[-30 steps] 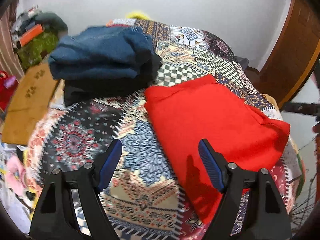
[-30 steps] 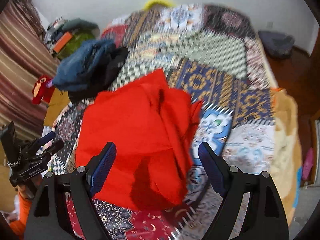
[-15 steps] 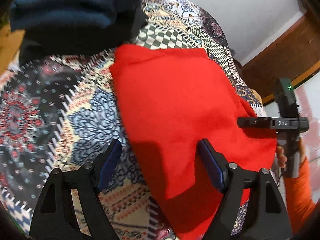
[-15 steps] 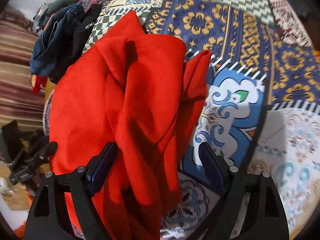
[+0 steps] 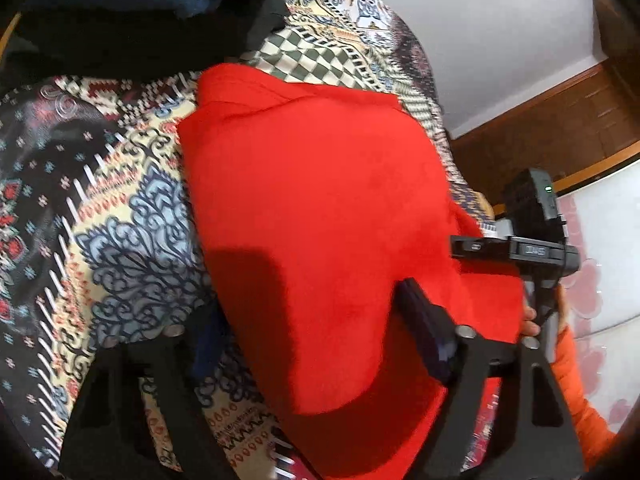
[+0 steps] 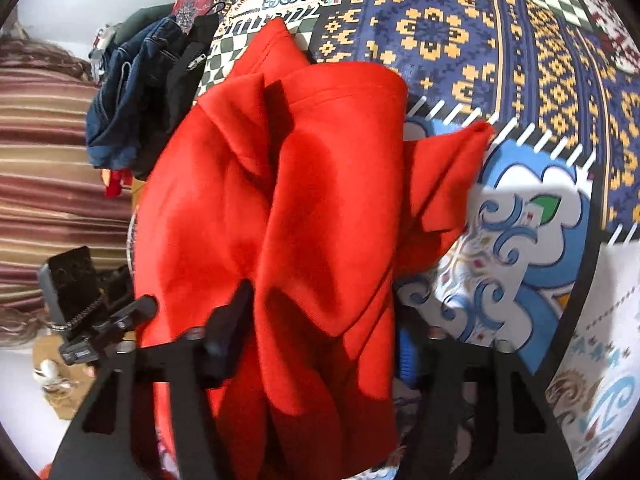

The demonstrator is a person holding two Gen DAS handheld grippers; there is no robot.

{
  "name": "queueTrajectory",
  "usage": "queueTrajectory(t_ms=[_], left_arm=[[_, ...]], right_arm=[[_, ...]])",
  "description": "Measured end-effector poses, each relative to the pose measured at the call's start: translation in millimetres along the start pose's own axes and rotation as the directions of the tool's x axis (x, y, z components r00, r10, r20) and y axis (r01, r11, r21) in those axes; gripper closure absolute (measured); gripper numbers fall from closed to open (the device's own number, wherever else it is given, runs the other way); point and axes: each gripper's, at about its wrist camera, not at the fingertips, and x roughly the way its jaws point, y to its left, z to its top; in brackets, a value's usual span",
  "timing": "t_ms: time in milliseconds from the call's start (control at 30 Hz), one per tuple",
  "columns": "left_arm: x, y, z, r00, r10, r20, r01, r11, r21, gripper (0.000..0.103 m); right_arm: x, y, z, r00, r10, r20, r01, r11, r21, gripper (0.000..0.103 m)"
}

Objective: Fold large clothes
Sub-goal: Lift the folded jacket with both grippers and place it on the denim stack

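So the red garment (image 5: 320, 216) is lying on the bed, on top of a patchwork bedspread (image 5: 120, 208) w/ loads of diff patterns. It's part folded, pretty flat on the left-cam side and way more bunched up w/ deep creases in the right cam (image 6: 288, 184).

Left tool (image 5: 312, 320) is low over the near edge of the red cloth. Jaws have just been closing a little but there's a wide gap between them, w/ the cloth's near left edge lying in that gap. One finger's out over the bedspread, the other over the red. Pads don't look like they're pressing on anything tbh.

Right tool (image 6: 320, 340) has just been closing a lot. There's a thick wad of red fabric between its fingers, both pads look right up against the folds, so I'd say it's got hold of it.

Also a pile of folded dark clothes (image 6: 136, 92), denim on top and smth black under, sitting at the far corner of the red one, just about touching it. Orange sleeve (image 5: 576, 384) behind the right tool in the left cam.
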Motion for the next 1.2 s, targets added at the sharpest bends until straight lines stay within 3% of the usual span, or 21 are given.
queueTrajectory(t_ms=[100,300,433,633,867,1100,1200], left_arm=[[-4,1,-3,1.000,-0.025,0.003,0.025,1.000,-0.017,0.042],[-20,-3,-12,0.999,-0.044,0.013,0.044,0.999,-0.017,0.067],[-47,-20,-21,0.999,-0.017,0.045,0.016,0.999,0.033,0.072],[-115,-52,-18,0.985,-0.006,0.171,-0.019,0.989,0.143,0.073],[-220,-73,15,0.934,-0.025,0.355,-0.065,0.969,0.237,0.074],[-297,-67,86,0.871,-0.009,0.490,-0.135,0.956,0.259,0.074],[-317,-54,120,0.854,0.007,0.521,-0.167,0.951,0.261,0.074]], right_arm=[[-8,7,-5,1.000,-0.011,0.014,0.011,1.000,-0.010,0.073],[-28,33,-22,0.996,-0.055,0.067,0.057,0.998,-0.036,0.081],[-39,57,-29,0.992,-0.074,0.101,0.080,0.995,-0.060,0.083],[-63,117,-41,0.976,-0.082,0.200,0.113,0.982,-0.152,0.084],[-103,195,-22,0.937,0.011,0.348,0.082,0.964,-0.252,0.084],[-107,276,35,0.891,0.105,0.442,0.052,0.943,-0.329,0.084],[-98,297,65,0.879,0.134,0.457,0.037,0.938,-0.345,0.084]])
